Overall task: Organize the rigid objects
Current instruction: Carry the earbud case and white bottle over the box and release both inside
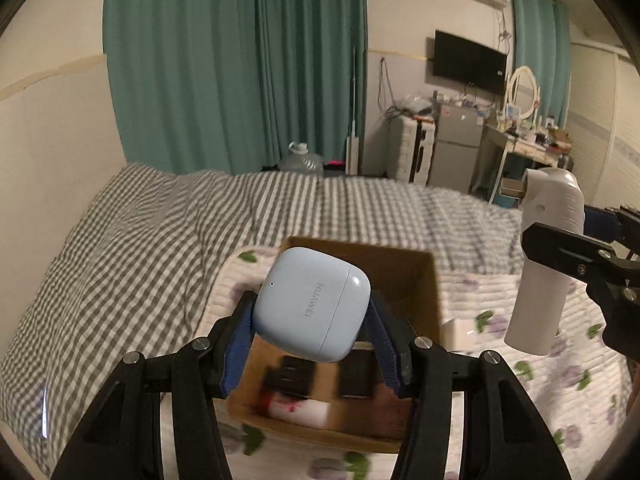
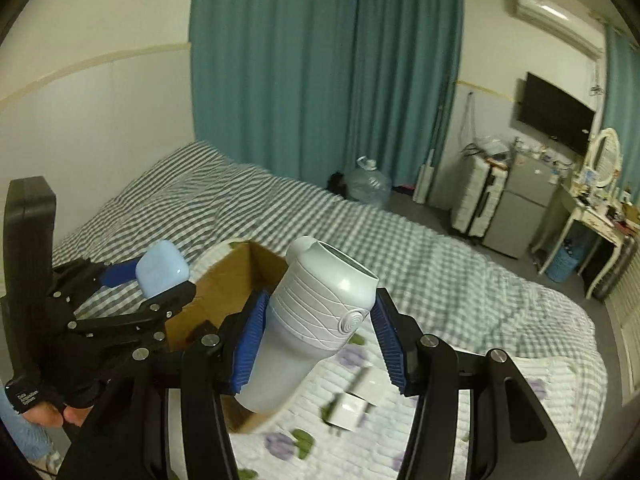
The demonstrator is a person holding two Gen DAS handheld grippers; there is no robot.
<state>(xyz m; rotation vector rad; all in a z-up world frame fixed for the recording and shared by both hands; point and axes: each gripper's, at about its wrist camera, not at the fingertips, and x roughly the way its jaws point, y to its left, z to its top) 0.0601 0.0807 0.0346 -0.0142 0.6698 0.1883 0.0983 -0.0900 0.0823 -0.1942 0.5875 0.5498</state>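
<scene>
While the cardboard box [image 1: 416, 280] sat on the floral quilt [image 1: 500, 292], our right gripper [image 2: 318, 332] clamped the white bottle [image 2: 316, 312] at the box's three o'clock, and our left gripper [image 1: 310, 320] pinched the blue earbud case [image 1: 312, 304] above it.

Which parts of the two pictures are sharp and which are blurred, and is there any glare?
Left wrist view: the earbud case in the left gripper is sharp, with a small glare spot near its corner; the cardboard box contents and floral quilt are smeared. Right wrist view: the white bottle in the right gripper is sharp; the small white boxes are motion-blurred.
</scene>
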